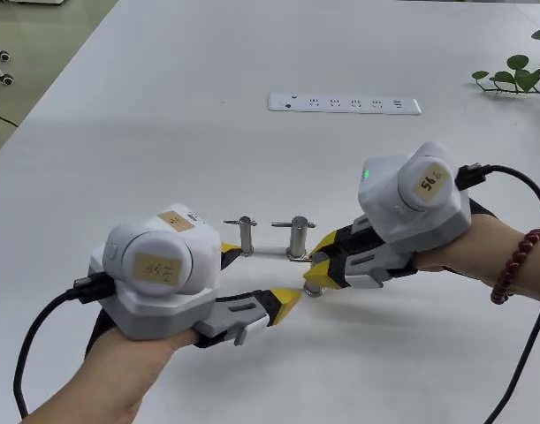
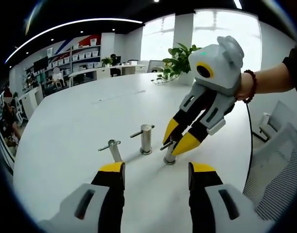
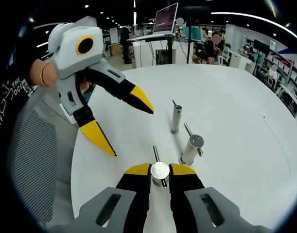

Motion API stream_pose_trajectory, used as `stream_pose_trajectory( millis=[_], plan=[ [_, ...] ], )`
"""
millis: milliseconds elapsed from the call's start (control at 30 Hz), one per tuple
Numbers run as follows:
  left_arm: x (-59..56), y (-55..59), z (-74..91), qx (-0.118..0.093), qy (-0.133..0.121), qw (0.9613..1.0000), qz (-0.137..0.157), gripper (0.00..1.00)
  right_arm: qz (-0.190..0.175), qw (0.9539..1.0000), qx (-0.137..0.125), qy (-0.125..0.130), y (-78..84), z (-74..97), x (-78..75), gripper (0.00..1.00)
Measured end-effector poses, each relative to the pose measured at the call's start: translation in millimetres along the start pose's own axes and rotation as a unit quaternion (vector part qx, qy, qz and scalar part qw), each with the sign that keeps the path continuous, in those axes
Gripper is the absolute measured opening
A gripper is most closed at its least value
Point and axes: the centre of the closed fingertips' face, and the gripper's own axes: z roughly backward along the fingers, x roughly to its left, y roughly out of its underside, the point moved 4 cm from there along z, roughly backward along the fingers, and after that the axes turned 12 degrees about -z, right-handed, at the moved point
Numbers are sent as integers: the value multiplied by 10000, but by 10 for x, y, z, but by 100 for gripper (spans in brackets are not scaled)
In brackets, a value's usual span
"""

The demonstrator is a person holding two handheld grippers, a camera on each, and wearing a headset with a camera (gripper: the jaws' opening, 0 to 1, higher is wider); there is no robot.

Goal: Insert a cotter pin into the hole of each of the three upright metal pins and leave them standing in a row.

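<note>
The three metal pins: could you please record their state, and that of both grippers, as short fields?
left pin: upright on the table, cotter pin through its hole
middle pin: upright, cotter pin through its hole
near pin: upright, cotter pin appears to pass through it
right gripper: shut on near pin at its top
left gripper: open, holding nothing, beside the pins
power strip: on the far side of the table

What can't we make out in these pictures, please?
Near pin: head view, mostly hidden by the right gripper, whose tongs are shut on it.
Its hole: left gripper view, covered by those tongs.
Power strip markings: head view, too small.
</note>
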Motion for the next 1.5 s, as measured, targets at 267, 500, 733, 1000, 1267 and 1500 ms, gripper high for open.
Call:
stream_pose_trajectory(
  millis=[267,500,733,1000,1267,1500],
  plan=[
    [21,7,111,-16,-55,9999,-129,56,103,9999,26,-3,-12,0,13,9],
    [43,44,199,-30,-183,9998,-55,57,122,9999,14,-12,-15,2,23,8],
    [107,53,285,-134,-354,9993,-8,61,205,9998,63,-61,-14,-2,7,8],
    [146,36,319,-232,-456,9987,23,66,232,9997,47,30,-57,57,-69,8],
    [169,8,352,-380,-499,9980,-29,72,215,9997,63,112,-36,104,-149,8],
    [220,43,365,-421,-572,9974,77,73,138,9995,165,226,38,143,-254,8]
  ],
)
